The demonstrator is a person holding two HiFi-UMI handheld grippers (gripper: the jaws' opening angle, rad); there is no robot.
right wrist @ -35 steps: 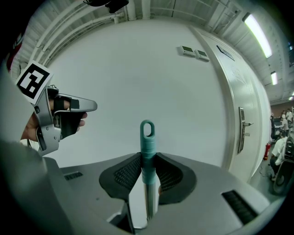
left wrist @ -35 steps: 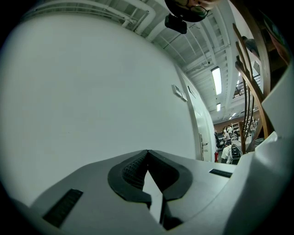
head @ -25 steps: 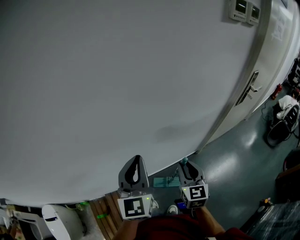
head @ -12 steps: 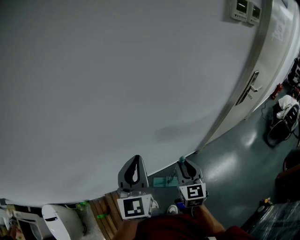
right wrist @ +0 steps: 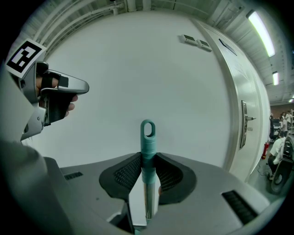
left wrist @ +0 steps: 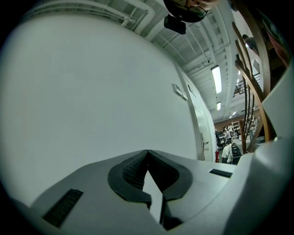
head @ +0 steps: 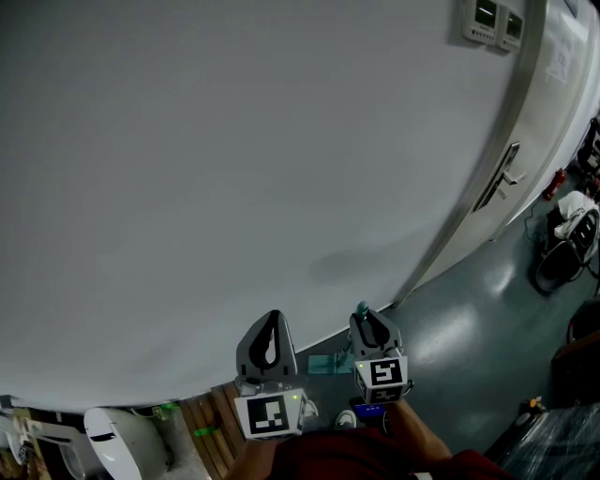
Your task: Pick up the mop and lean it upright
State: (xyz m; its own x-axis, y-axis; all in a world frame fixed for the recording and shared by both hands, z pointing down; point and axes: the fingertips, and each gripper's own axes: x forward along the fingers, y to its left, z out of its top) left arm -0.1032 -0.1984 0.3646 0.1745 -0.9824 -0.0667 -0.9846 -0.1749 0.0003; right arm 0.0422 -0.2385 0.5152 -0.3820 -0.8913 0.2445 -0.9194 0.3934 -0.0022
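The mop's teal handle end [right wrist: 147, 136], with a hanging loop, stands upright between the pads of my right gripper [right wrist: 148, 167], which is shut on it. The silver shaft [right wrist: 148, 195] runs down below the jaws. In the head view the right gripper [head: 371, 323] holds the handle tip [head: 362, 308] close to the white wall, and the teal mop head [head: 326, 364] rests on the floor at the wall's foot. My left gripper [head: 273, 321] hovers beside it on the left, jaws shut and empty [left wrist: 147, 153]. The left gripper [right wrist: 51, 97] also shows in the right gripper view.
A big white wall [head: 234, 169] fills the front. To the right is a door with a lever handle [head: 502, 176], with two wall panels [head: 492, 19] above. Wooden slats [head: 211, 424] lie at lower left. A chair with bags [head: 567, 234] stands on the grey floor at right.
My right gripper, with the mop handle in it, has shifted slightly left toward the left gripper. The left gripper has stayed put.
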